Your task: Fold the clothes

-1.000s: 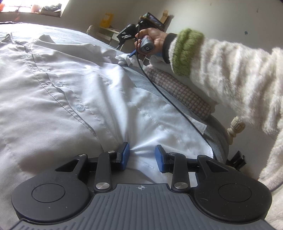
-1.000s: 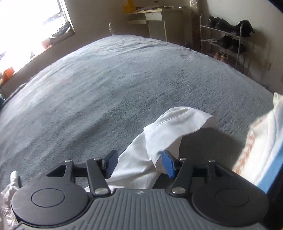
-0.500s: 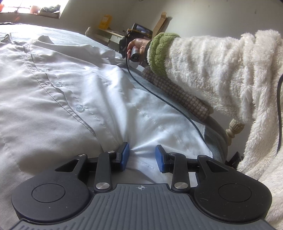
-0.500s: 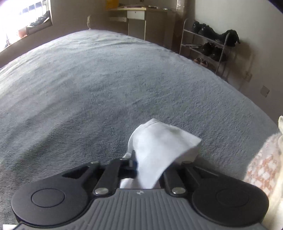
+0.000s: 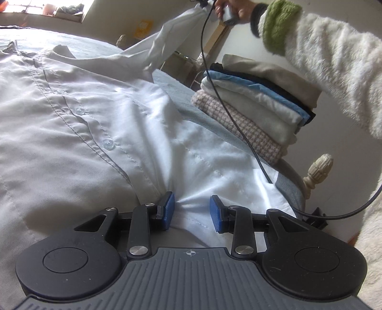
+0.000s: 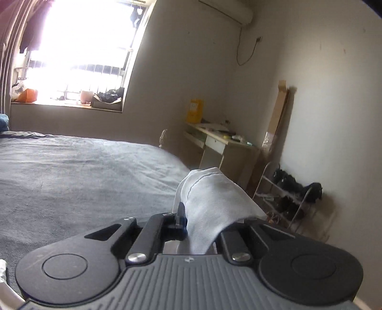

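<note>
Gripping a bunched fold of fabric at the near hem, the left gripper (image 5: pixel 191 213) has its blue pads (image 5: pixel 169 209) pressed into the white button-front shirt (image 5: pixel 78 124), which lies spread across the grey bedspread (image 6: pixel 78 171). Over on the far right, the right gripper (image 6: pixel 203 226) is clenched tight on the shirt's white sleeve cuff (image 6: pixel 212 202); its jaws closed within the last second and the cloth drapes forward over them. From the left wrist view that sleeve (image 5: pixel 167 38) stretches taut, up and away from the shirt body, towards the hand (image 5: pixel 235 9) in a fluffy cream sleeve with a green cuff (image 5: pixel 281 21). A black cable (image 5: pixel 222 95) hangs down from that hand. Just right of the shirt sits a neat stack of folded clothes (image 5: pixel 253 105), houndstooth piece at the bottom.
</note>
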`<state>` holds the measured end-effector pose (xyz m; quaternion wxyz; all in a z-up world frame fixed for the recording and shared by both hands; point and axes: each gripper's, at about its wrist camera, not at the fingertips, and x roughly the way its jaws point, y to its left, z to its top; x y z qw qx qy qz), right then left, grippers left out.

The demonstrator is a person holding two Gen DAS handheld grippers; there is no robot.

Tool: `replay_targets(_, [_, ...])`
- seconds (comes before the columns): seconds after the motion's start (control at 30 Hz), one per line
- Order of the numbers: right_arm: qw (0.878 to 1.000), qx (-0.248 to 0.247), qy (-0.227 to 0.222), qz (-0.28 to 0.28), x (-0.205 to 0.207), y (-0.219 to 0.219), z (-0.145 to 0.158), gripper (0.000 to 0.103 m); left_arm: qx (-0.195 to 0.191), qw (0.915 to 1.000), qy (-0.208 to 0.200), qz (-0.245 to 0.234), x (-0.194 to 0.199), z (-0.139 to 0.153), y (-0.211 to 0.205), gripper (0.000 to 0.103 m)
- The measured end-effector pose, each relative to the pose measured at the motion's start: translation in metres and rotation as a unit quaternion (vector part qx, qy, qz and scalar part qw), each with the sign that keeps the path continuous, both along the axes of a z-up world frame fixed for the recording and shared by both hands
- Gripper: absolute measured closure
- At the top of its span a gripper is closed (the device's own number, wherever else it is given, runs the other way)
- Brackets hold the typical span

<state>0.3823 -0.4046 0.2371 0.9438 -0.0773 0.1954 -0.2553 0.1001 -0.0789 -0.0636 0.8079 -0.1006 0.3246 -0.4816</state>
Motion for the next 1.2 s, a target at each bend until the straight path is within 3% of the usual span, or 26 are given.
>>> replay_targets(0.2, [0.998,-0.020,-0.011,0.065,-0.027,0.027,0.031,0.096,0.001,1.0000,-0.002,0.000,0.000,0.001,-0.001,0.070])
replay_targets(0.3, [0.990,-0.012,-0.010,0.139,-0.053,0.052,0.038,0.096,0.002,1.0000,-0.003,0.000,0.000,0.000,-0.001,0.070])
replay_targets(0.37, [0.978,-0.017,-0.002,0.208,-0.075,0.080,0.041,0.096,0.002,1.0000,-0.004,0.001,0.000,0.000,0.000,0.070])
replay_targets(0.43, [0.959,-0.027,0.009,0.284,-0.098,0.113,0.040,0.096,0.002,1.0000,-0.006,0.001,-0.001,0.000,0.000,0.070])
replay_targets(0.53, [0.908,-0.027,0.039,0.417,-0.140,0.174,0.033,0.092,0.002,1.0000,-0.008,0.002,-0.002,0.000,0.001,0.070])
replay_targets(0.57, [0.891,-0.025,0.053,0.451,-0.151,0.192,0.027,0.078,0.002,1.0000,-0.008,0.003,-0.002,0.000,0.001,0.070])
replay_targets(0.6, [0.872,-0.023,0.068,0.484,-0.163,0.210,0.022,0.054,0.002,0.9999,-0.009,0.003,-0.002,0.000,0.000,0.070])
replay_targets(0.63, [0.857,-0.028,0.080,0.508,-0.174,0.227,0.016,0.045,0.002,0.9999,-0.011,0.003,-0.002,0.000,0.000,0.070])
replay_targets(0.7, [0.837,-0.055,0.097,0.535,-0.200,0.254,0.007,0.041,0.003,0.9999,-0.013,0.003,-0.003,0.001,0.000,0.070])
replay_targets(0.77, [0.831,-0.060,0.104,0.543,-0.226,0.261,0.009,0.041,0.001,0.9999,-0.016,0.004,-0.004,0.001,0.001,0.070])
replay_targets(0.8, [0.835,-0.053,0.098,0.539,-0.241,0.255,0.015,0.041,0.000,0.9999,-0.017,0.003,-0.004,0.001,0.001,0.069])
replay_targets(0.93, [0.868,0.005,0.049,0.494,-0.313,0.197,0.056,0.041,-0.005,0.9998,-0.018,0.003,-0.005,0.001,0.002,0.069])
replay_targets(1.07, [0.909,0.085,-0.045,0.405,-0.423,0.092,0.108,0.041,-0.014,0.9998,-0.014,0.006,-0.005,0.002,0.004,0.068])
replay_targets(1.2, [0.933,0.162,-0.127,0.295,-0.541,-0.008,0.134,0.040,-0.017,0.9998,-0.011,0.004,-0.007,0.004,0.006,0.065])
